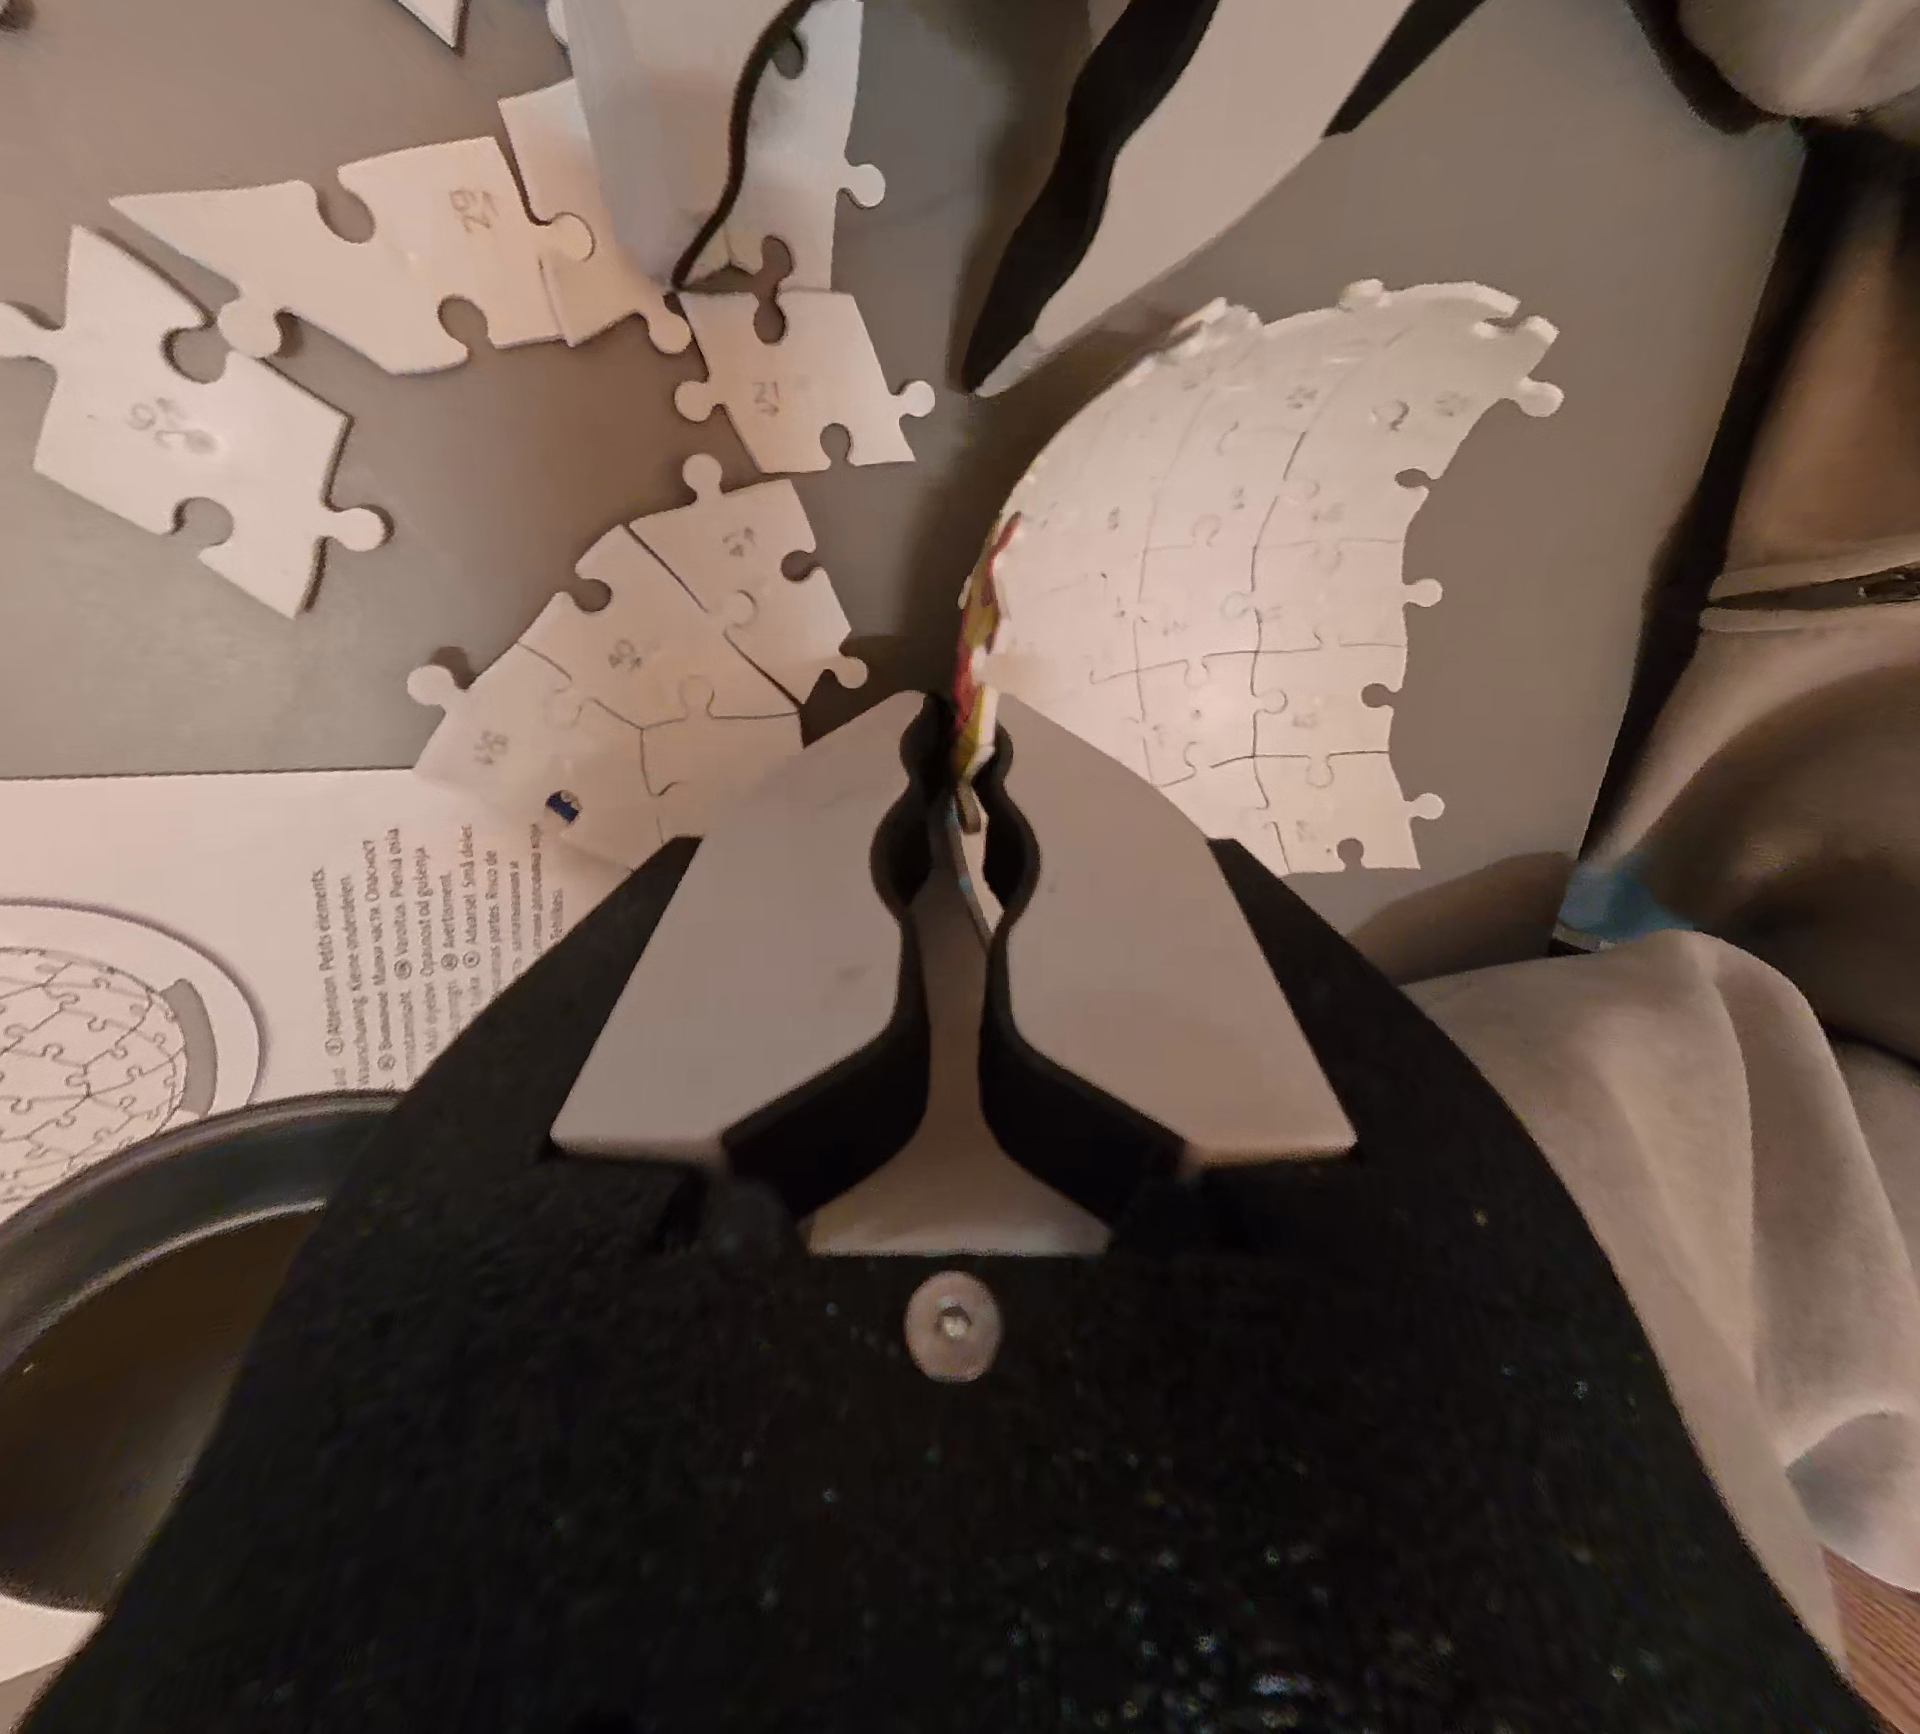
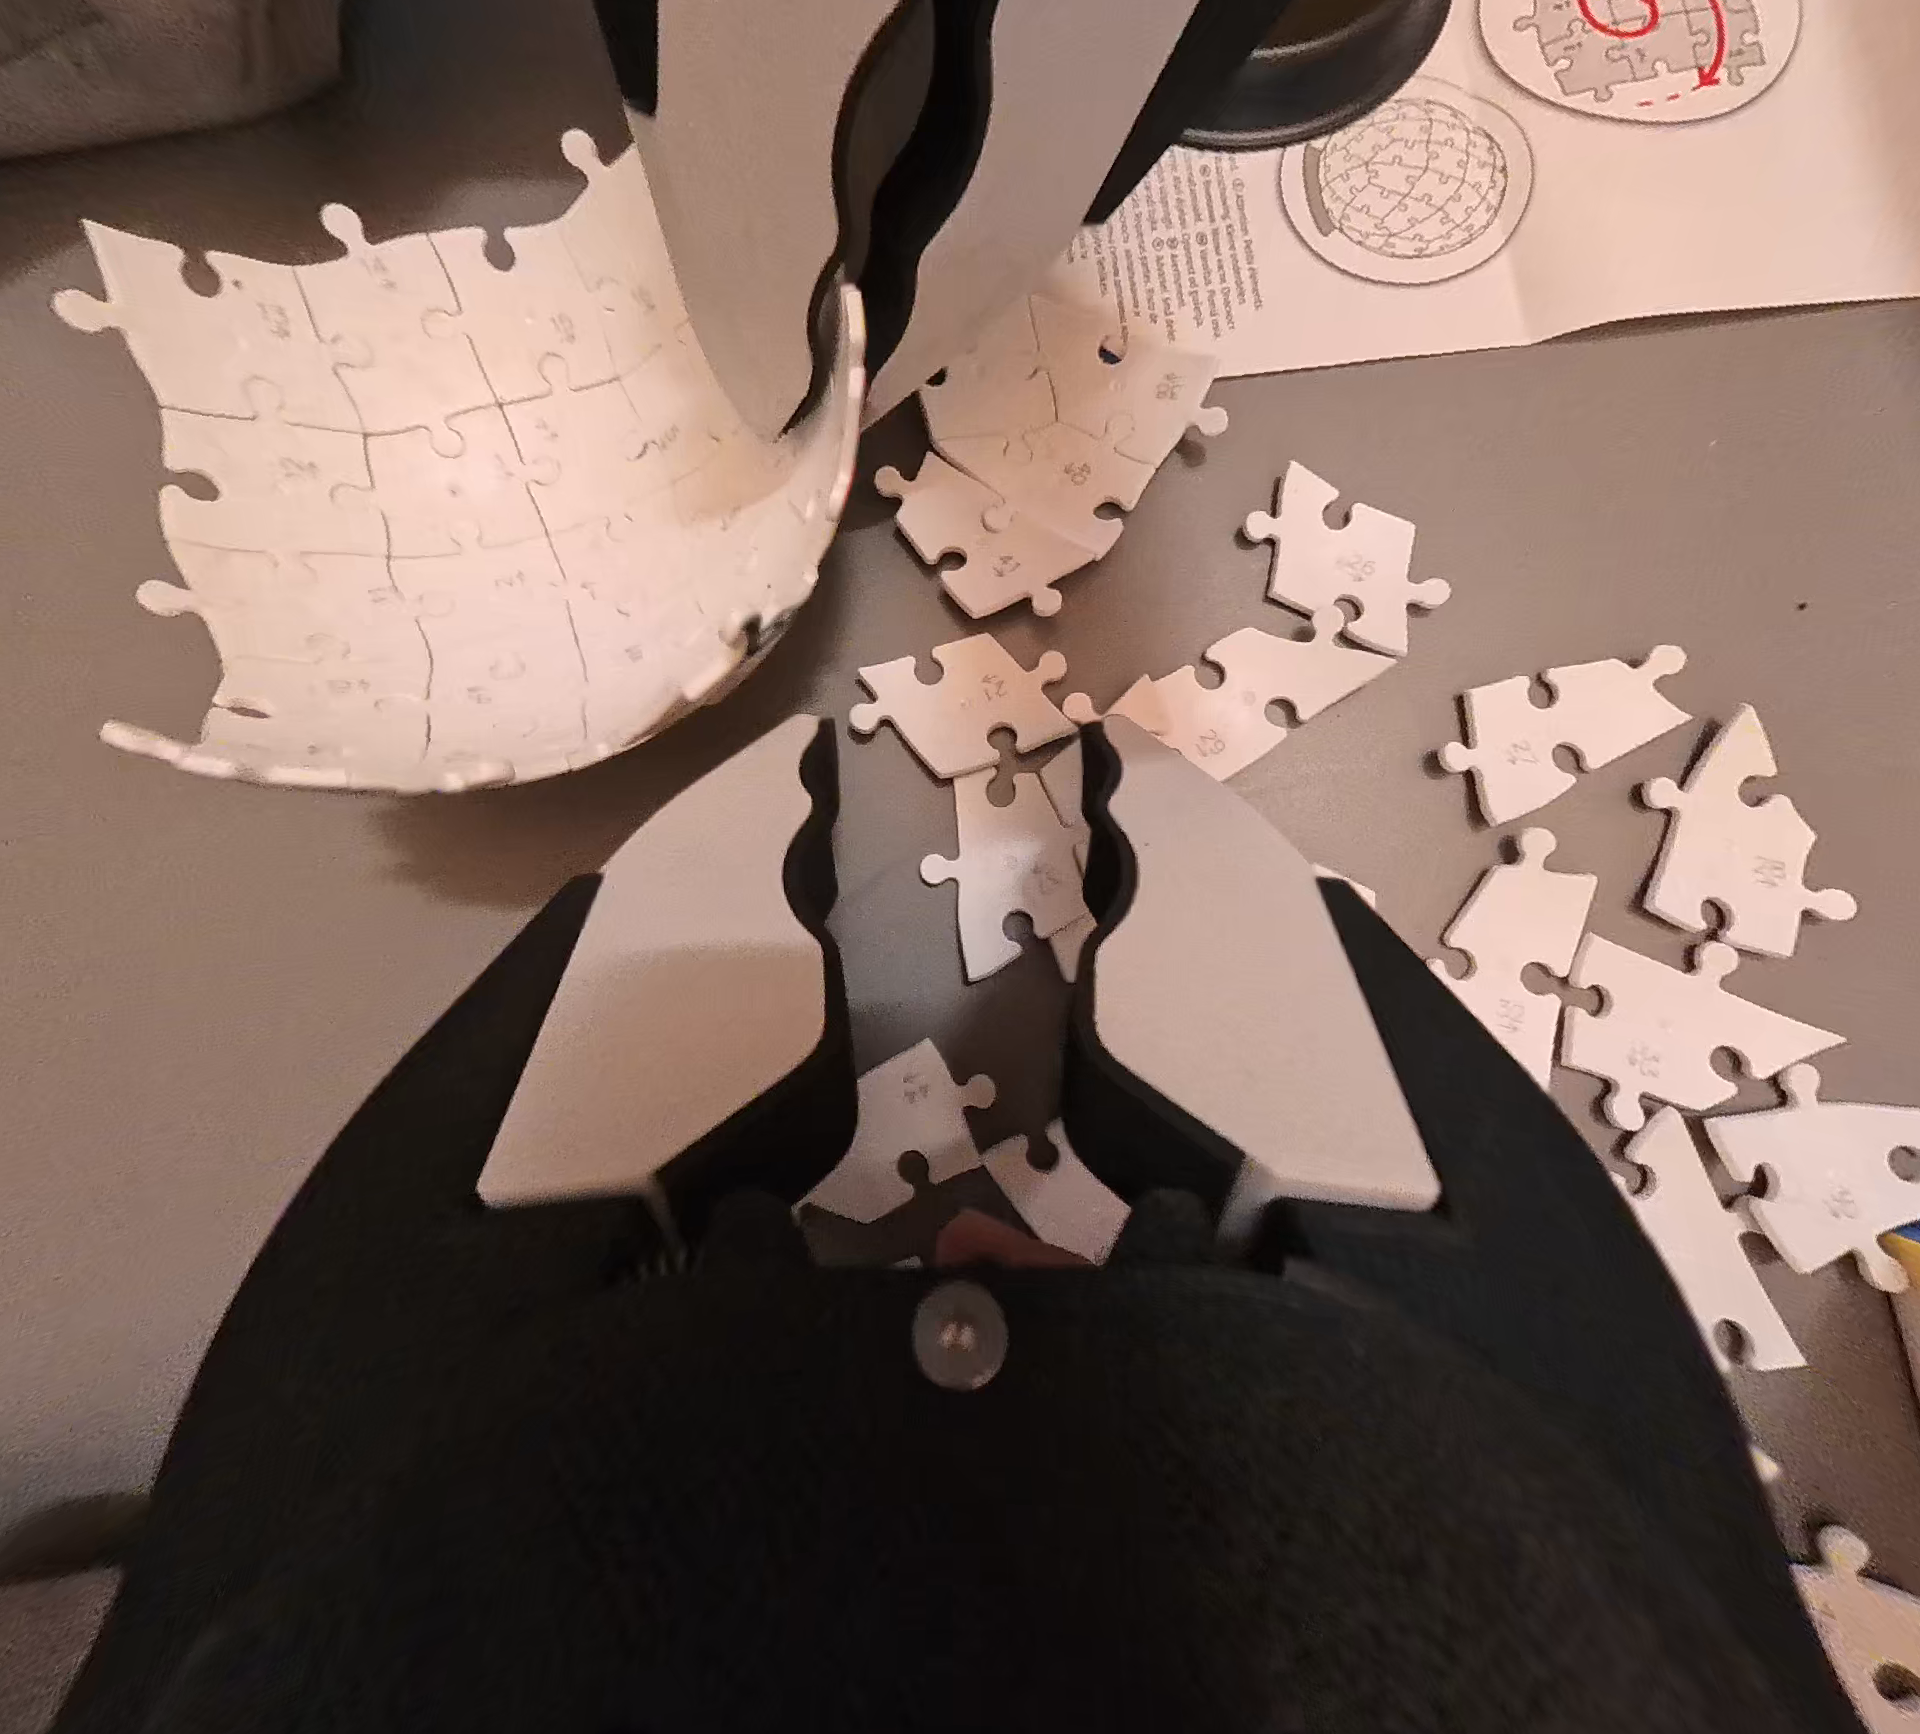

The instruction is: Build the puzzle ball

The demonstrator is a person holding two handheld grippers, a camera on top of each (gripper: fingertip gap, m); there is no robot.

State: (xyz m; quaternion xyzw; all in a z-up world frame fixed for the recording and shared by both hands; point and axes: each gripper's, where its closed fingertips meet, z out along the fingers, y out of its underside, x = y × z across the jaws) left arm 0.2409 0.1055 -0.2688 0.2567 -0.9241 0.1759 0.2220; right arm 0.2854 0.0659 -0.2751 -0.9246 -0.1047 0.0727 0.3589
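The partly built puzzle ball is a curved white shell of joined pieces, its printed side facing away. My left gripper is shut on the shell's rim and holds it tilted over the grey table; the right wrist view shows the shell and this gripper too. My right gripper is open and empty, low over loose white pieces, with one piece lying between its fingers. It also shows in the left wrist view. A small joined cluster lies beside the shell.
Several loose numbered pieces lie scattered on the grey table, to the right. A paper instruction sheet and a black round stand lie at the far side. Grey fabric of a person's clothing is close by the shell. One gripper's finger ends stand about 6 cm off the other's.
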